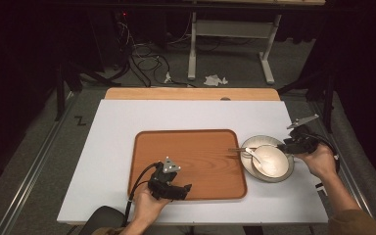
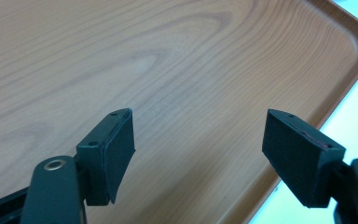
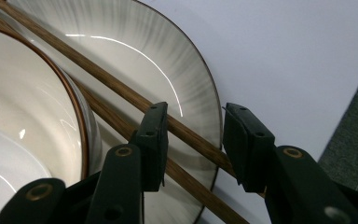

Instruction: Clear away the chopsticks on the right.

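A grey-rimmed plate [image 1: 254,141] lies on the white table, just right of a wooden tray [image 1: 191,147]. It carries a cream bowl [image 1: 274,159] with a white spoon [image 1: 252,154] in it. A pair of brown chopsticks [image 1: 237,150] rests across the plate. My right gripper [image 1: 283,146] is at the plate's right rim. In the right gripper view its jaws [image 3: 193,140] stand open astride the chopsticks [image 3: 98,77], over the plate [image 3: 168,60] and beside the bowl [image 3: 28,102]. My left gripper [image 1: 188,188] hovers open over the tray's near right part [image 2: 168,60], empty [image 2: 198,149].
White tabletop [image 1: 117,147] surrounds the tray, and its right edge [image 3: 284,56] runs close behind the plate. A wooden board [image 1: 191,93] lies along the table's far edge. Beyond it are a desk frame [image 1: 192,49], floor cables and crumpled paper [image 1: 214,79].
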Demonstrator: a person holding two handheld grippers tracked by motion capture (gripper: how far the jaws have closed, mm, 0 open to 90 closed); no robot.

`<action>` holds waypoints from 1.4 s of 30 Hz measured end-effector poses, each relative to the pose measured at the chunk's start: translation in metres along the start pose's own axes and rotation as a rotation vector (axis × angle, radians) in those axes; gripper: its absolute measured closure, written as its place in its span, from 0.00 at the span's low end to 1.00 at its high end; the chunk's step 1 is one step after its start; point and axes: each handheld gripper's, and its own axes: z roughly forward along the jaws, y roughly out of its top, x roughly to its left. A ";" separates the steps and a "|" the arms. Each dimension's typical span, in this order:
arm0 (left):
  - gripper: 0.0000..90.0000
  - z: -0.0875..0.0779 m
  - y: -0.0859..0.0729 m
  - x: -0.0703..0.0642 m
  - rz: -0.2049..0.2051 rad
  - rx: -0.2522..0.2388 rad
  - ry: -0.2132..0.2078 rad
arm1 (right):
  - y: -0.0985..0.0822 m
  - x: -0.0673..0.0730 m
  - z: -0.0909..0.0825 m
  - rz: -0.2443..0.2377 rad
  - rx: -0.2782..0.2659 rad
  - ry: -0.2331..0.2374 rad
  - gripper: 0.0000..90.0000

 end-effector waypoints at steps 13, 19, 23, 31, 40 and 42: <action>0.28 0.000 0.000 0.000 0.005 0.001 -0.002 | 0.019 0.004 0.009 -0.020 0.013 0.003 0.81; 0.28 0.000 0.000 0.000 0.007 0.003 0.000 | 0.020 0.003 0.010 -0.019 0.012 0.003 0.83; 0.28 0.001 0.000 0.000 0.008 0.005 -0.001 | 0.021 0.005 0.012 -0.057 0.026 0.010 0.79; 0.28 0.000 0.000 0.000 0.004 0.001 0.000 | 0.026 0.009 0.014 -0.091 0.025 -0.011 0.87; 0.28 0.000 0.000 0.000 0.004 -0.002 0.001 | 0.030 0.013 0.017 -0.120 0.035 -0.027 0.88; 0.28 0.000 0.000 0.000 0.007 -0.004 0.001 | 0.029 0.015 0.016 -0.151 0.017 -0.039 0.92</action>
